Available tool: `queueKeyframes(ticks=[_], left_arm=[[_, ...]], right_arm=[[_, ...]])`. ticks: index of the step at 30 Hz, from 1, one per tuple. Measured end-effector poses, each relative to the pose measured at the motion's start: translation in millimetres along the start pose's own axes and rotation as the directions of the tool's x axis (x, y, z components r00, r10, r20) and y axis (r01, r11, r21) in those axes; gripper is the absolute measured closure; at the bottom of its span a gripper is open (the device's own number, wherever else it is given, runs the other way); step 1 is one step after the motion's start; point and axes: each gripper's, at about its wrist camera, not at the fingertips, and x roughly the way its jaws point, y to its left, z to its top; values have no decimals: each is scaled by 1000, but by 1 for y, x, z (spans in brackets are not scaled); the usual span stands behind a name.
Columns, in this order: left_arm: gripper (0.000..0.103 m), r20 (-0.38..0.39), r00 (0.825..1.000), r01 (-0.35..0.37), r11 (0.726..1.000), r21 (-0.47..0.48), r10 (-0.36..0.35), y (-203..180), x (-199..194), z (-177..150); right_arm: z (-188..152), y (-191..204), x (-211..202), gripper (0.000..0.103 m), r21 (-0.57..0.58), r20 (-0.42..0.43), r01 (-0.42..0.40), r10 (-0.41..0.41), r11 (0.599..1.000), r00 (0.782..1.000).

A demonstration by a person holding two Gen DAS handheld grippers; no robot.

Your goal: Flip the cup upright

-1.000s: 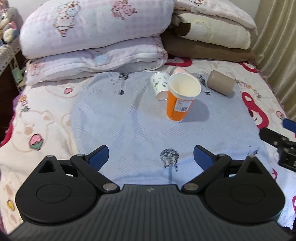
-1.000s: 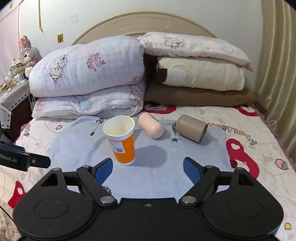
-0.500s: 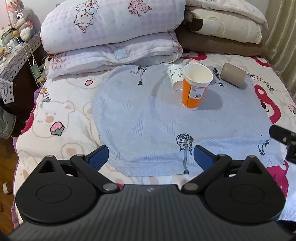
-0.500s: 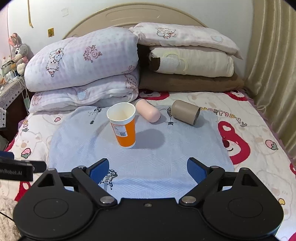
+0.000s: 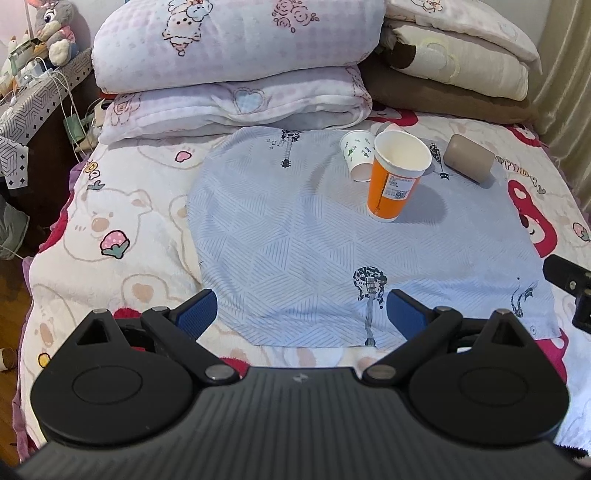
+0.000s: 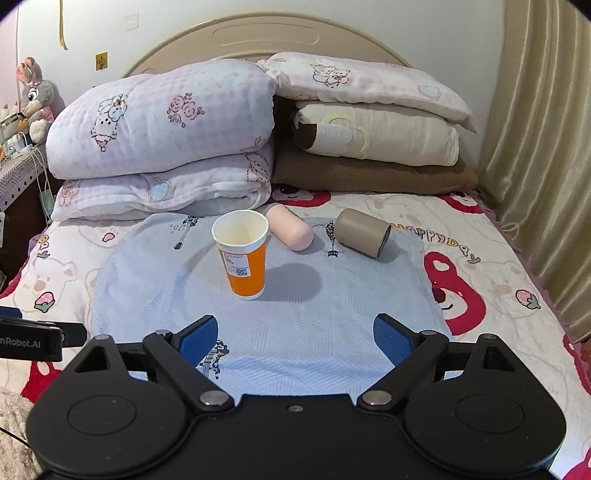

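An orange paper cup [image 5: 395, 177] stands upright, mouth up, on a pale blue cloth [image 5: 295, 240]; it also shows in the right wrist view [image 6: 245, 258]. A white patterned cup [image 5: 356, 155], a pink cup [image 6: 290, 227] and a grey-brown cup [image 6: 364, 232] lie on their sides behind it. My left gripper [image 5: 301, 314] is open and empty, well short of the cups. My right gripper [image 6: 295, 334] is open and empty, a little before the orange cup. The white cup is hidden in the right wrist view.
Stacked quilts and pillows [image 6: 166, 136] fill the head of the bed. A curtain [image 6: 535, 147] hangs along the right side. A bedside stand with a plush toy [image 5: 51, 33] is at the left. The right gripper's tip [image 5: 569, 280] shows at the left view's right edge.
Both grippers have pulled back from the cups, which look farther away now. The orange cup stays upright in place. Both grippers remain open.
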Motion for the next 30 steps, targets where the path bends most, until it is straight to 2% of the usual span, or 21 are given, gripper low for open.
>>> queueKeyframes(ticks=[14, 30], left_arm=[[3, 6, 1000, 28, 1000, 3, -28, -1, -4, 0], [3, -3, 1000, 23, 1000, 16, -23, -3, -1, -1]], right_arm=[[-1, -3, 2, 9, 21, -11, 8, -7, 1000, 1000], [-1, -9, 3, 9, 50, -17, 9, -8, 999, 1000]])
